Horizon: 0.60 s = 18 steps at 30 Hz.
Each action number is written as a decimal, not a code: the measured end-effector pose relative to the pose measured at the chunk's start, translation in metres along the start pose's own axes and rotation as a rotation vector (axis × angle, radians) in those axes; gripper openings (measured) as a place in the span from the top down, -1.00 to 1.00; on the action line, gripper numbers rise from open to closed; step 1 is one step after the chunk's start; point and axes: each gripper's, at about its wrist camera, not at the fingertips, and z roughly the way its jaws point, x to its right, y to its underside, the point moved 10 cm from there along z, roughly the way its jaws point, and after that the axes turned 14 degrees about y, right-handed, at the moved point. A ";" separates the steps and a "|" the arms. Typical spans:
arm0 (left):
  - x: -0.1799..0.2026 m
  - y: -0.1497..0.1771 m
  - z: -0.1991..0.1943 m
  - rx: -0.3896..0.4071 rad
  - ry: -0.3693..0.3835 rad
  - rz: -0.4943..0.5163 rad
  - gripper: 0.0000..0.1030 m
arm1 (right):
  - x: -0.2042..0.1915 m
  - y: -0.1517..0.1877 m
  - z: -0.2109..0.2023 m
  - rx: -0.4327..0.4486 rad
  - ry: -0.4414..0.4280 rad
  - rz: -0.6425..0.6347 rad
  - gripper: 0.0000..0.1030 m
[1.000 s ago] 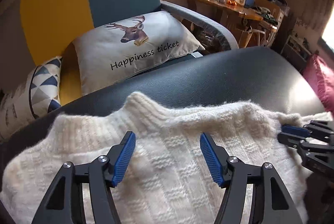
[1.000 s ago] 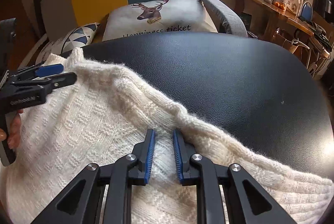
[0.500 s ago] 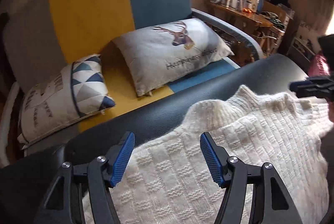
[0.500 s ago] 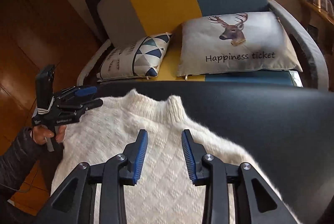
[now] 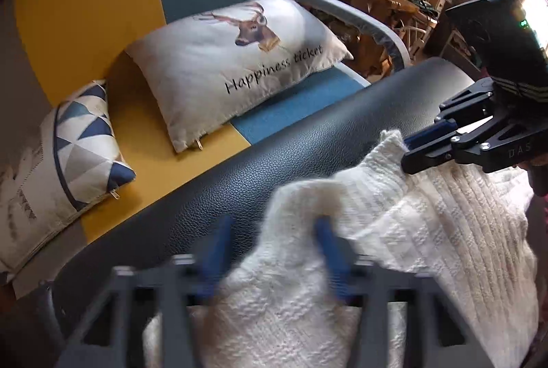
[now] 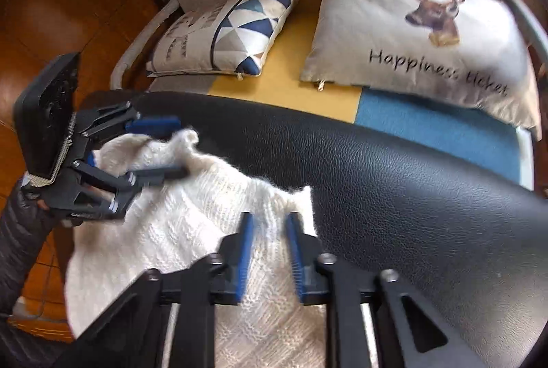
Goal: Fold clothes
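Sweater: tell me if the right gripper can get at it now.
Probably yes. The right gripper sits over the sweater, jaws apart with knit between them, nothing covering it. The left gripper is off at another corner, out of the way.

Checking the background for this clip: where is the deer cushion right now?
In both wrist views the deer cushion lies on the sofa seat behind the black surface, beside the triangle-patterned cushion.

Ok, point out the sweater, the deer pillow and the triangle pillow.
sweater [image 6: 191, 224]: right wrist view, knit body.
deer pillow [image 5: 205, 66]: left wrist view, plain white face.
triangle pillow [image 6: 236, 25]: right wrist view, patterned front.
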 end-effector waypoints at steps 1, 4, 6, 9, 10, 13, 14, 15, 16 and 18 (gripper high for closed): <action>0.004 0.000 -0.006 0.038 -0.002 -0.011 0.78 | -0.007 -0.002 -0.010 0.050 0.011 -0.022 0.89; 0.005 0.005 -0.012 0.114 -0.102 -0.014 0.78 | 0.001 -0.003 -0.008 0.113 0.132 -0.030 0.90; 0.002 0.007 -0.005 0.119 -0.184 -0.012 0.76 | 0.015 0.002 0.008 0.085 0.205 -0.002 0.97; 0.001 0.007 0.001 0.117 -0.290 0.002 0.67 | 0.020 0.004 0.007 0.107 0.193 0.044 0.96; 0.002 0.005 0.003 0.117 -0.302 0.007 0.67 | 0.017 0.005 0.005 0.113 0.186 0.045 0.96; -0.001 0.003 -0.002 0.121 -0.282 -0.029 0.58 | 0.007 0.006 -0.001 0.129 0.166 0.048 0.84; -0.003 0.003 -0.007 0.132 -0.263 -0.053 0.53 | 0.003 0.006 -0.003 0.134 0.159 0.049 0.83; -0.007 0.003 -0.016 0.153 -0.246 -0.085 0.45 | 0.000 0.007 -0.005 0.140 0.152 0.050 0.83; -0.012 0.005 -0.027 0.174 -0.233 -0.117 0.39 | -0.003 0.007 -0.007 0.145 0.145 0.051 0.83; -0.021 0.012 -0.048 0.206 -0.215 -0.173 0.25 | -0.010 0.008 -0.011 0.156 0.131 0.052 0.83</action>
